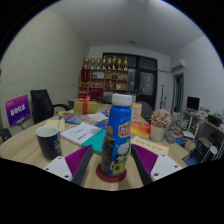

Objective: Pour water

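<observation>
- Office setting: your claw [112, 168] works over a round wooden table [30, 152], with a shelf of trophies [106, 68] on the far wall.
- Claw, one: two fingers carrying magenta pads [79, 159], set narrow around the bottle. Both appear to press its lower sides, so you seem to have it gripped, though the contact at the base is hard to make out.
- Bottle [117, 135], one: white cap, blue and red label, upright between your fingers. Its foot sits on or just above a red coaster [106, 177]; which, you cannot tell.
- Cup [49, 141], one: dark mug with a pale rim, just ahead and to the left of the fingers. By judgement, your likely target for pouring.
- Step in hand, judged: securing the bottle before the pour. Confirm your grip is firm and level, lift straight up clear of the coaster, carry it over the mug's mouth, then tilt slowly. The cap looks fitted; you should check it before tilting.
- Beyond the bottle: one flower pot [158, 122] to the right, scattered papers and boxes too small to count.
- Further out: one black chair [42, 103] left, one purple screen [17, 107] beside it, one monitor [193, 103] far right.
</observation>
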The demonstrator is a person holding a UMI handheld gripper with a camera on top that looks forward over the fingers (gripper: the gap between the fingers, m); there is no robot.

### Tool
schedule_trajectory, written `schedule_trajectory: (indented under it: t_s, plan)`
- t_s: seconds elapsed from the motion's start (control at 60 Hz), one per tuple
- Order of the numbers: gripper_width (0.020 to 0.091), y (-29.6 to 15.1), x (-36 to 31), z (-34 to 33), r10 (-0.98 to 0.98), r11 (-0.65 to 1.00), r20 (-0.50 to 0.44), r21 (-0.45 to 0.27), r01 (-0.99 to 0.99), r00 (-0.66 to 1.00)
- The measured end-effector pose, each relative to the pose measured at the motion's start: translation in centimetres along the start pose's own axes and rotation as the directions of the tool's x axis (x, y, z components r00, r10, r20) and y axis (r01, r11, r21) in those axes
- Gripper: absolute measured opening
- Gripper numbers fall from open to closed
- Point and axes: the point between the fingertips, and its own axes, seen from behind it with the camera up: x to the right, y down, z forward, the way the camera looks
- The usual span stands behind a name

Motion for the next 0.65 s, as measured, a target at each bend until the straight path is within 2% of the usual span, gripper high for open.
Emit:
schedule_trajectory:
  t_s: [0.217, 0.3, 0.417, 0.65]
  plan:
    - [0.0837, -1.8, -0.1, -11.5, -0.024, 0.999, -0.054, 0.03, 0.026, 0.998]
    - [0.0835, -2.6, -1.3, -16.3, 0.001, 0.999, -0.028, 0.042, 0.0, 1.0]
    - [0.0837, -2.5, -2.9, -22.4, 0.026, 1.0, 0.007, 0.017, -0.026, 1.0]
    - [0.0834, -3.3, -3.5, -32.4, -0.007, 0.998, 0.008, 0.065, 0.007, 1.0]
